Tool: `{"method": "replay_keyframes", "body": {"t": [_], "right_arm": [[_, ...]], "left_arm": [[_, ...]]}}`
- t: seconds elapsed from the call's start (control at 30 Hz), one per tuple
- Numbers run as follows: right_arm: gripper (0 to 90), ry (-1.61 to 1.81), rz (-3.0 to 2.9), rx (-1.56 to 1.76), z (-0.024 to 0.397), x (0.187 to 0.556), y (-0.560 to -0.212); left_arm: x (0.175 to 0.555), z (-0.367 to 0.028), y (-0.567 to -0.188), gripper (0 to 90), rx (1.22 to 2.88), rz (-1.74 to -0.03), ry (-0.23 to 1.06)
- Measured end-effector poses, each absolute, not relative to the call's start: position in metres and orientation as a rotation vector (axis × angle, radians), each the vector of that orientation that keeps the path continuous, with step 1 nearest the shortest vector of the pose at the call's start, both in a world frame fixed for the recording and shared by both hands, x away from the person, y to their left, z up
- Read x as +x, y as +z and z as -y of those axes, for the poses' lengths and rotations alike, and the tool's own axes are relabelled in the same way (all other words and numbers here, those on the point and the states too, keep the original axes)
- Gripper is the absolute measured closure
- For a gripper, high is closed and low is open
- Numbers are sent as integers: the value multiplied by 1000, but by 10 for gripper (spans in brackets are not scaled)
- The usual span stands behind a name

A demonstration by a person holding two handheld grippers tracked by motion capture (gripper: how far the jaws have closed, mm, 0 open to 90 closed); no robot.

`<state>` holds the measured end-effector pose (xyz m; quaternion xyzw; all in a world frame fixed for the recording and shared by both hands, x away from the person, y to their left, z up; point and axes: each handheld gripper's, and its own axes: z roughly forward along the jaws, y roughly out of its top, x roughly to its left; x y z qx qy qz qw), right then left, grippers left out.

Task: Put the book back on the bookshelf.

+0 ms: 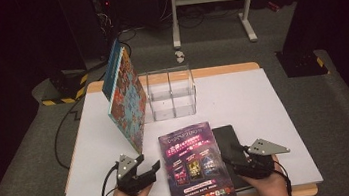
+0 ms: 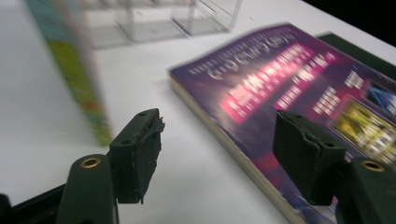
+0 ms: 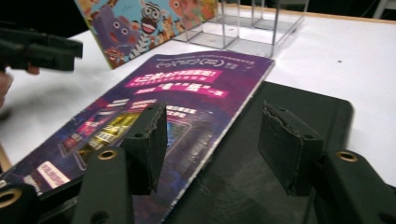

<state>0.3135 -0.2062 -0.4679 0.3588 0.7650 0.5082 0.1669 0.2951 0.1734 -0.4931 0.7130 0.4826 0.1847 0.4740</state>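
Note:
A purple paperback point(image 1: 196, 166) lies flat at the table's front middle, its right part resting on a black book point(image 1: 231, 144). My left gripper point(image 1: 146, 165) hovers just left of it. In the left gripper view the jaws stand open point(image 2: 219, 154), with the paperback's point(image 2: 280, 79) left edge below the gap and nothing pressed. My right gripper point(image 1: 231, 157) sits over the black book. Its jaws are open point(image 3: 212, 144) astride the paperback's point(image 3: 177, 88) right edge, where that edge overlaps the black book point(image 3: 289, 102).
A colourful picture book point(image 1: 124, 96) stands tilted against a clear acrylic organizer point(image 1: 172, 93) at the back of the white table point(image 1: 274, 106). A metal stand point(image 1: 211, 3) is on the floor beyond. The other gripper point(image 3: 37, 49) shows at the left of the right gripper view.

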Motion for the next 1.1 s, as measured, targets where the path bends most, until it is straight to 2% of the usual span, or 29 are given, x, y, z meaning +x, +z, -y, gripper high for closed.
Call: {"method": "replay_keyframes", "body": {"t": [0.37,0.47,0.63,1.1], "right_arm": [[422,1390,-2174,1060,211,312,-472],[423,1380,-2180,1068,211,312,-474],[424,1371,-2186,1074,210,313,-475],[392,1329,-2170,1124,215,318,-475]], "left_arm": [[304,-138,-509,293,1857,-1184,222],[304,-134,-511,269,1865,-1198,223],[305,-134,-511,287,1861,-1204,216],[319,-109,-511,298,1832,-1122,89]]}}
